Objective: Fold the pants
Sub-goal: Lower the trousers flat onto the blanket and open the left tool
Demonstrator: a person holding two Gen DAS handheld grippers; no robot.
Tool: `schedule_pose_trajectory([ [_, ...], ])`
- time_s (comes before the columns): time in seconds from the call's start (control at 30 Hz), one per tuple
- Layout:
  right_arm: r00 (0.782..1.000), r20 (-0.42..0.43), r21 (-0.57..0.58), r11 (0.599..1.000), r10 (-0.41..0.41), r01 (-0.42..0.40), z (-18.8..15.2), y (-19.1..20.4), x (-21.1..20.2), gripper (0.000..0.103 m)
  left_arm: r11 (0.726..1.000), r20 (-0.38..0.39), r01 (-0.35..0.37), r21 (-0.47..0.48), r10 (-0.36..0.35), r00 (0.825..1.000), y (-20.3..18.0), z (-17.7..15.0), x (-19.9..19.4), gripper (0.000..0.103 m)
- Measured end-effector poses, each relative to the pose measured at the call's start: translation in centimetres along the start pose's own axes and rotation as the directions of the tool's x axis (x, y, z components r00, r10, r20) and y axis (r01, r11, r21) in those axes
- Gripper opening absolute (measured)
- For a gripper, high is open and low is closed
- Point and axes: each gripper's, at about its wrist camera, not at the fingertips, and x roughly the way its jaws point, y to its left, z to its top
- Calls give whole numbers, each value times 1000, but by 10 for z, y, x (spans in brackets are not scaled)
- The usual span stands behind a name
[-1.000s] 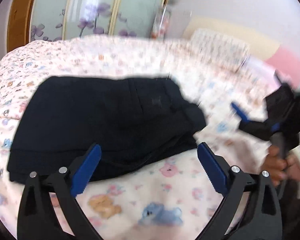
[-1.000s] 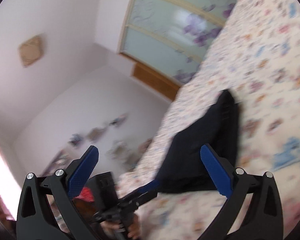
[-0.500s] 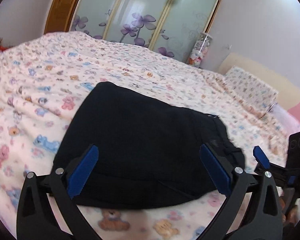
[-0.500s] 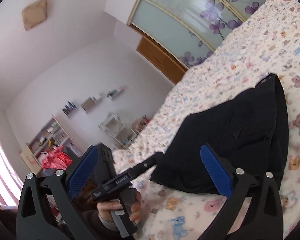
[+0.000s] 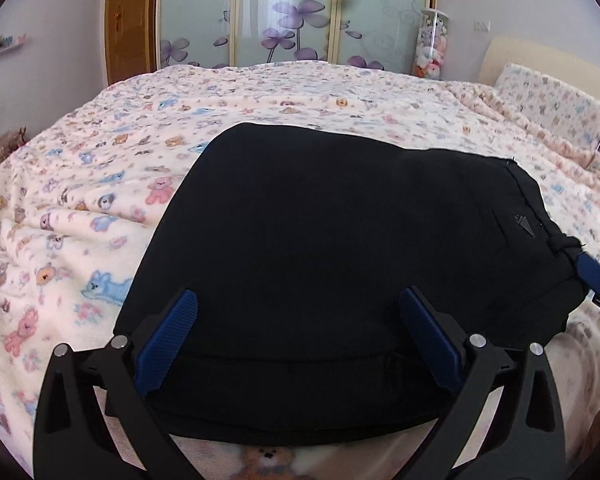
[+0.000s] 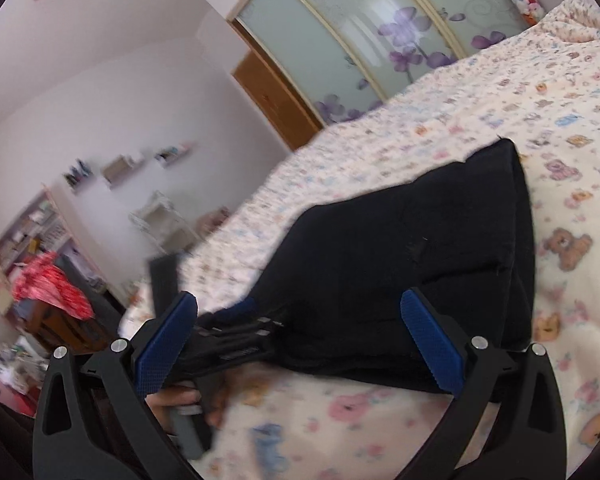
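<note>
We judge pants (image 5: 340, 248) already folded compact on bed (image 5: 80, 200); left tool (image 5: 298, 344), right tool (image 6: 300, 344) both spread, empty; only final tidying left.

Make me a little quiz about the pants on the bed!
1. True or false: the pants lie bunched in a red heap.
2. What is the left gripper doing? A) clamping a pillow B) open over the pants' near edge C) out of sight
3. Fill in: the bedspread is printed with little ____.

Key: 1 false, they are black and lie flat and folded. 2 B. 3 bears. Bonus: the right gripper is open too.
</note>
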Motion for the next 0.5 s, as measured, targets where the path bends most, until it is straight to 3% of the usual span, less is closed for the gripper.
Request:
schedule_pose_trajectory([
  [0.1, 997, -68, 32, 998, -49, 51, -10, -11, 10, 102, 1000, -14, 6, 3, -6, 1000, 2, -2, 2, 101],
  [0.23, 996, -73, 36, 998, -52, 54, -12, -12, 7, 102, 1000, -21, 5, 10, -5, 1000, 3, -4, 2, 101],
  [0.43, 1000, 12, -10, 1000, -10, 10, -9, 1, -12, 102, 1000, -19, 22, -5, -22, 1000, 7, -7, 1, 101],
  [0.5, 998, 23, -8, 999, -52, 52, -6, -2, -13, 102, 1000, -18, 22, -5, -22, 1000, 7, -7, 1, 101],
])
